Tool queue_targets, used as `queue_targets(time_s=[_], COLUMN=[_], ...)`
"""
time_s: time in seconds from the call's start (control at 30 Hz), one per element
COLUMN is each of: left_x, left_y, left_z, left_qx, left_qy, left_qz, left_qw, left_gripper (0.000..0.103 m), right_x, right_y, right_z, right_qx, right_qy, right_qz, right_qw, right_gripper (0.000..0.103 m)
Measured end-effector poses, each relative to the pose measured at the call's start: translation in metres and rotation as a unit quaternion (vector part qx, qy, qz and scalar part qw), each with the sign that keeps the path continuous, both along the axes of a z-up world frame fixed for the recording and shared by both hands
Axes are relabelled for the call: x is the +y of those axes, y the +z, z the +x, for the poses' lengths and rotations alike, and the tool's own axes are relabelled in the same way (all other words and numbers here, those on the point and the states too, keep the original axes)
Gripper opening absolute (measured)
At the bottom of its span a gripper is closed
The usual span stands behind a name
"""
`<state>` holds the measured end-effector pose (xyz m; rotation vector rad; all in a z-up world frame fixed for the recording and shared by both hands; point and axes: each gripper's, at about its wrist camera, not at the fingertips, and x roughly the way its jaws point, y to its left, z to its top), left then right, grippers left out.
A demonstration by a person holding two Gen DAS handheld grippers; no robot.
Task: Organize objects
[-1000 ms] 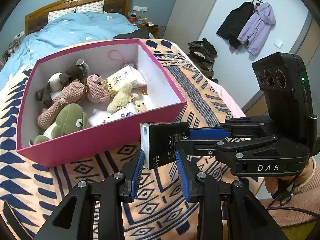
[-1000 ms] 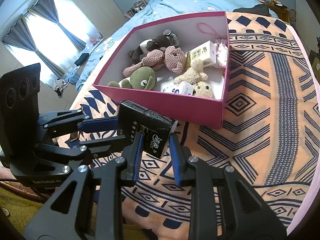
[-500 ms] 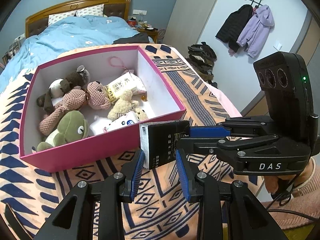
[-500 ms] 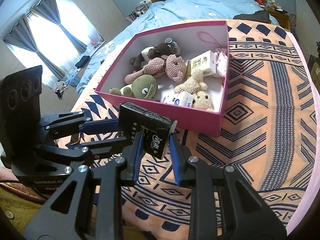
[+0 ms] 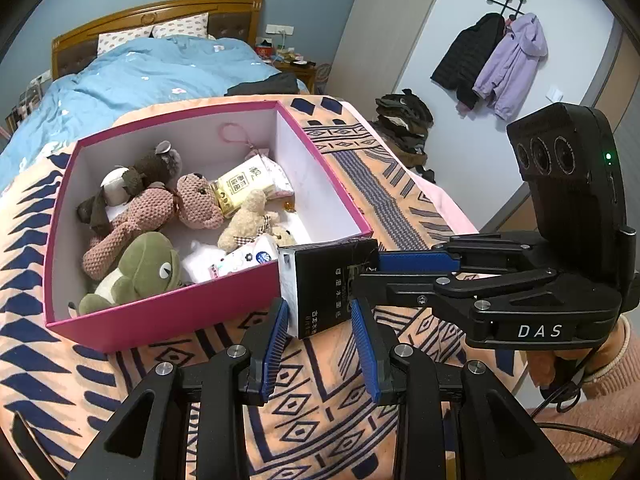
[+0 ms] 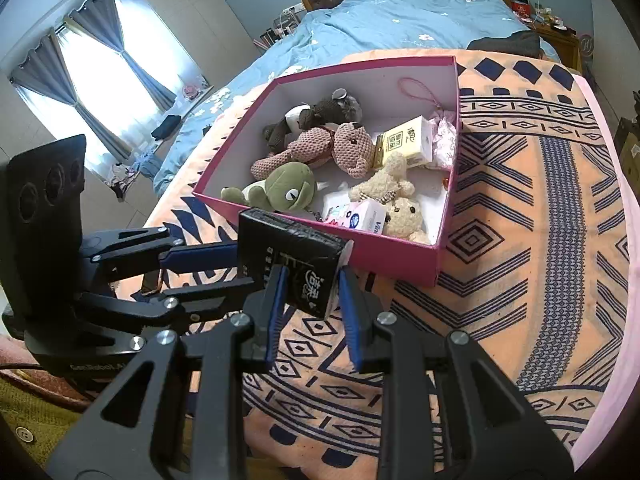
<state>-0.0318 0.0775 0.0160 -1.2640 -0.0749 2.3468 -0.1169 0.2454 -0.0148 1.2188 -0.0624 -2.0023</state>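
Observation:
A black packet with white print (image 5: 324, 284) hangs in the air just in front of a pink box (image 5: 172, 312). Both grippers close on it from two sides. My left gripper (image 5: 320, 312) has its blue pads on the packet's lower part. My right gripper (image 6: 312, 280) holds the packet (image 6: 296, 256) from the other side, and shows in the left wrist view (image 5: 372, 272) coming in from the right. The pink box (image 6: 400, 252) holds plush toys, among them a green frog (image 5: 140, 268) and a pink bear (image 5: 160, 212), plus tissue packs.
The box sits on an orange blanket with dark blue patterns (image 5: 328, 400) spread over a bed. A blue duvet (image 5: 152, 76) and wooden headboard lie beyond. Coats hang on the wall (image 5: 492, 60) at the right. Curtained windows (image 6: 92, 80) are at the left.
Both grippers have risen with the black packet, so the pink box now sits lower and farther off in both views. Both grips are unchanged.

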Motion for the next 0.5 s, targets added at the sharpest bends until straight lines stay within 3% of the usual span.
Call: queue_targets(time_s=[0.5], left_x=[-0.0002], left_y=[0.0046], left_z=[-0.0022], left_qx=[0.006], left_qy=[0.001], left_qz=[0.000], left_qw=[1.0000], left_gripper=[0.032], right_x=[-0.0007], right_y=[0.0044], right_z=[-0.0042], right_qx=[0.008], right_qy=[-0.002], right_qz=[-0.003], right_qw=[1.000], right_gripper=[0.030])
